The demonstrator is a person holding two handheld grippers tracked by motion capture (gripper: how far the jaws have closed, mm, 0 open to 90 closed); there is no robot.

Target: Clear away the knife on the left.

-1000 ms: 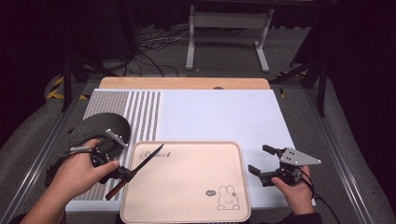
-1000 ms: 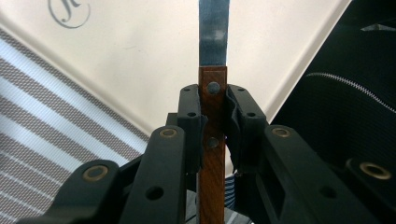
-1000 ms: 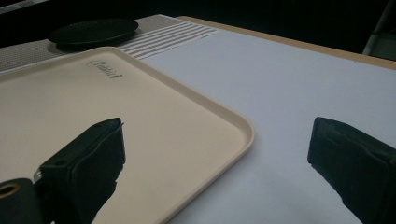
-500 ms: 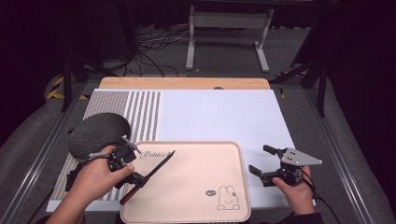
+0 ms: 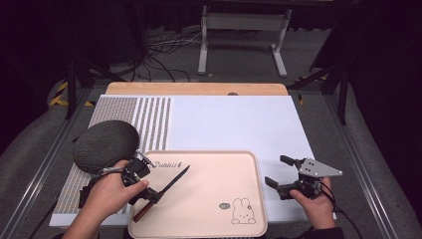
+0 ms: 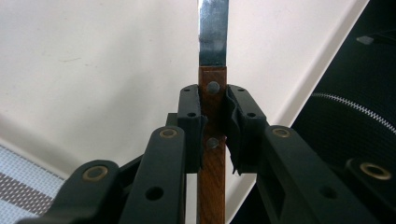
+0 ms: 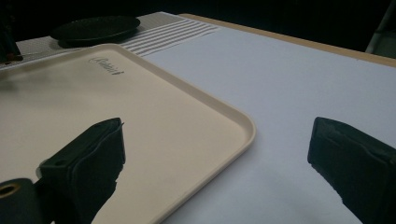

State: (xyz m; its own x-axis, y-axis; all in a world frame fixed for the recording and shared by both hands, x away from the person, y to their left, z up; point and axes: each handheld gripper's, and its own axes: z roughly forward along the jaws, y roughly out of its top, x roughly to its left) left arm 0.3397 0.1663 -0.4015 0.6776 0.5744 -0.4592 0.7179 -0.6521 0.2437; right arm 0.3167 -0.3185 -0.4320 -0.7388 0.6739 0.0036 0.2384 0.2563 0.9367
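high view: the left gripper point(image 5: 149, 195), jaws clamped on the wooden handle of a knife point(image 5: 165, 190), holds it over the cream tray's point(image 5: 209, 226) left side; knife apparently not yet set down. the right gripper point(image 5: 281, 174), fingers apart and empty, waits beside the tray.

Just one piece of writing on show: a short dark line of looping script printed on the cream tray point(image 5: 209, 209), near its far left corner, sitting at point(image 5: 168, 164) in the high view and turning up again at point(image 7: 106, 66) in the right gripper view. Too small and too curly to make out letter by letter, possibly opening with a capital P. Down at the tray's near right corner, a little rabbit drawing point(image 5: 241, 213) with a small dark round mark beside it, carrying no readable words.
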